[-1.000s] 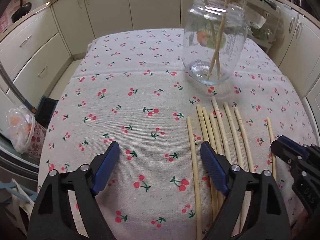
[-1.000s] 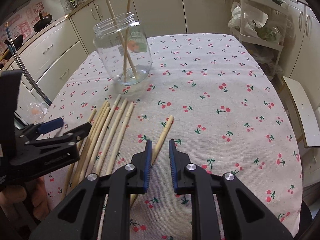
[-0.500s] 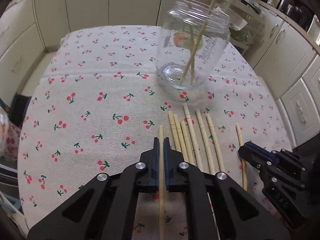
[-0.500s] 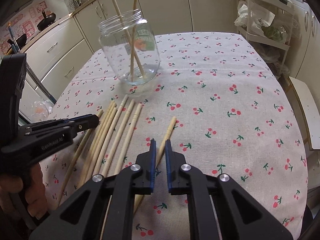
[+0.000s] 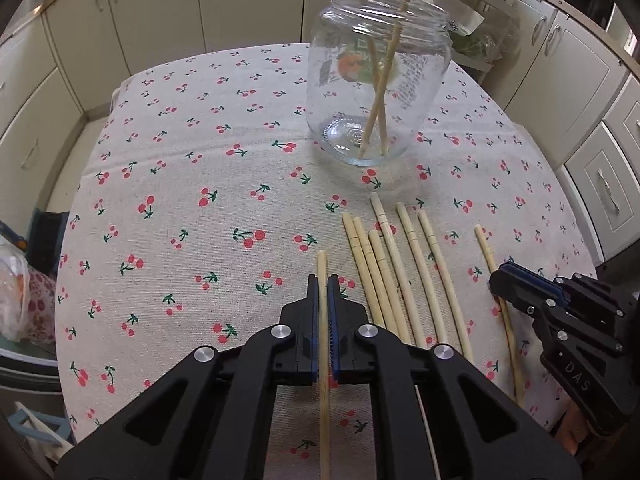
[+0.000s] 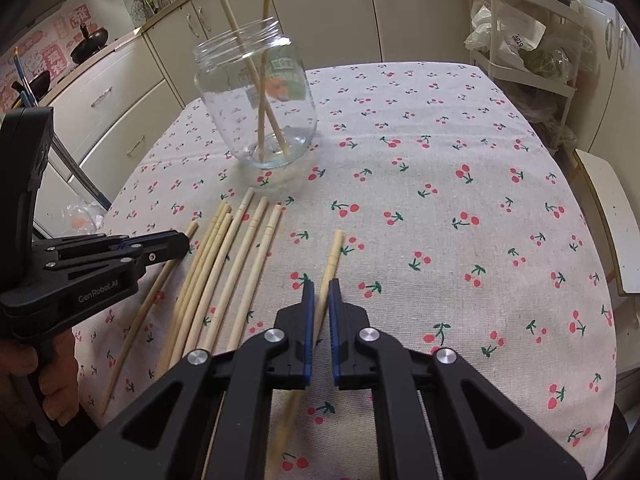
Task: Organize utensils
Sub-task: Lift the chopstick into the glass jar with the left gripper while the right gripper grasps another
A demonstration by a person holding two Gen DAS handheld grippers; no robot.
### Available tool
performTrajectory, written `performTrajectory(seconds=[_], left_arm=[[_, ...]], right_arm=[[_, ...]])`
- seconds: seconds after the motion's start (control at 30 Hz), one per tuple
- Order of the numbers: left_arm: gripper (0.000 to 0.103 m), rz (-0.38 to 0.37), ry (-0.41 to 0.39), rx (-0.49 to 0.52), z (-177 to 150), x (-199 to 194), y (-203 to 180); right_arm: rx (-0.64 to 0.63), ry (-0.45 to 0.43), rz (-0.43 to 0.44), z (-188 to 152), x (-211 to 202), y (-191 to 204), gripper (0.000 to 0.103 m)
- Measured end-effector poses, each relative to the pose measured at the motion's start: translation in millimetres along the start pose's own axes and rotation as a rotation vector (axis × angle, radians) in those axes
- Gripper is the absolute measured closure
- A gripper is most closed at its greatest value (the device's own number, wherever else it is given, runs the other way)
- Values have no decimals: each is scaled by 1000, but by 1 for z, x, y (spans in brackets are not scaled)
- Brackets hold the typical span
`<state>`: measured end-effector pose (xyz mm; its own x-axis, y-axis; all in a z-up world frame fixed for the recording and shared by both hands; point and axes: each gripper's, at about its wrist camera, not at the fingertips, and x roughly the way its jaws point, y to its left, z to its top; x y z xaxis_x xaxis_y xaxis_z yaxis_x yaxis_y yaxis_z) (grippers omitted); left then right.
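A clear glass jar (image 5: 378, 80) with two chopsticks standing in it is at the far side of the cherry-print tablecloth; it also shows in the right wrist view (image 6: 256, 100). Several bamboo chopsticks (image 5: 400, 272) lie side by side in front of it. My left gripper (image 5: 323, 284) is shut on a single chopstick (image 5: 322, 268) at the left of the row. My right gripper (image 6: 319, 288) is nearly closed around a separate chopstick (image 6: 333, 256) at the right of the row (image 6: 232, 264); a narrow gap remains on its right side.
Cream kitchen cabinets (image 5: 248, 4) surround the table. A white shelf rack with bags (image 6: 520, 44) stands at the far right. A stool (image 6: 612, 216) sits at the table's right edge. A plastic bag (image 5: 20, 288) hangs at the left.
My left gripper closed from wide open onto the leftmost chopstick. My right gripper narrowed around the separate chopstick and moved forward slightly.
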<state>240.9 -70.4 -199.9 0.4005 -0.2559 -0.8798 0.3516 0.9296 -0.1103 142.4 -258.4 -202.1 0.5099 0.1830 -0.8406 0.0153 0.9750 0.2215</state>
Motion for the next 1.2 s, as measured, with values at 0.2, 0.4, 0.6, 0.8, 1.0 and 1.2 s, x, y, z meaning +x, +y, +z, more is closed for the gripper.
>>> performTrajectory(seconds=[0.2, 0.4, 0.6, 0.8, 1.0, 1.2], left_arm=[[99, -110, -234, -87, 21, -60, 13], [99, -208, -547, -159, 56, -124, 13], [99, -189, -747, -209, 91, -148, 1], [99, -145, -885, -235, 124, -159, -9], [99, -68, -969, -267, 151, -148, -14], [99, -9, -1001, -292, 166, -127, -7]], right_arm=[[59, -23, 57, -3, -1, -10, 96], [103, -49, 98, -5, -1, -16, 97], [134, -51, 132, -5, -1, -22, 97], [176, -52, 177, -6, 1, -29, 97], [216, -50, 219, -7, 3, -35, 97], [230, -49, 235, -8, 3, -37, 97]])
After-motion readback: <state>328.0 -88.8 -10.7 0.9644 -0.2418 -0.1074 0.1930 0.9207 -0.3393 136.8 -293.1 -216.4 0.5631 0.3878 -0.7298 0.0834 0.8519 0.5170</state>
